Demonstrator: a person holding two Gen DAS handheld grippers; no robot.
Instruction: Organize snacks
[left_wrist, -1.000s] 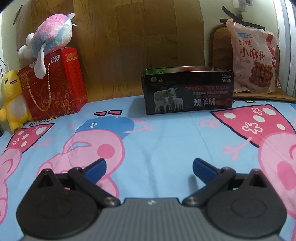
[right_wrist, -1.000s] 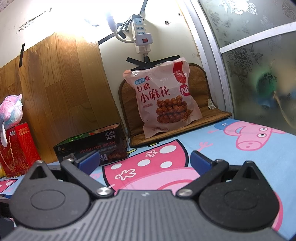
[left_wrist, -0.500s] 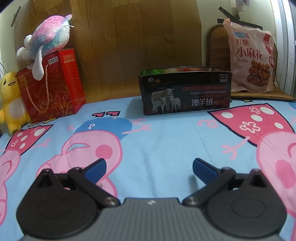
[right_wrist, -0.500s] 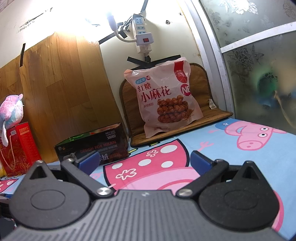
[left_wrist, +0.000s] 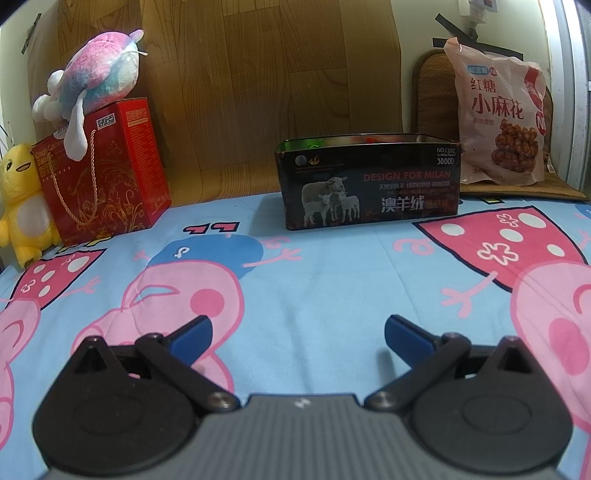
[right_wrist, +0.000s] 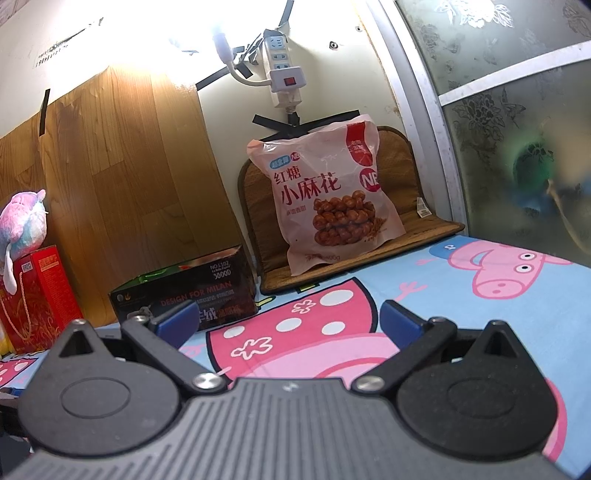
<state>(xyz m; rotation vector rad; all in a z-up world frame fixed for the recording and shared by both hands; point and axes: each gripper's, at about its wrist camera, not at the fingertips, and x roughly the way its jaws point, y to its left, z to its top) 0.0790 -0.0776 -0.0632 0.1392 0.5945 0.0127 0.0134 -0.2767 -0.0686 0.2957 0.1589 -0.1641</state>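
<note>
A pink snack bag (left_wrist: 498, 122) (right_wrist: 328, 203) stands upright on a brown mat against the back wall, at the right. A black open-topped tin box (left_wrist: 369, 181) (right_wrist: 192, 291) with sheep printed on it sits on the bed left of the bag; only glimpses of green and red show inside. My left gripper (left_wrist: 297, 334) hovers low over the sheet well in front of the box, open and holding nothing. My right gripper (right_wrist: 288, 319) faces the bag from a distance, also open with nothing between its fingers.
A red gift box (left_wrist: 103, 173) (right_wrist: 33, 295) stands at the far left with a pink-blue plush (left_wrist: 92, 77) on top and a yellow plush (left_wrist: 22, 206) beside it. A cartoon sheet (left_wrist: 325, 280) covers the bed. Frosted glass doors (right_wrist: 517, 129) close off the right side.
The left view has shifted slightly, so box and bag sit a little further left and away. The right gripper has barely moved. Both grippers stay open.
</note>
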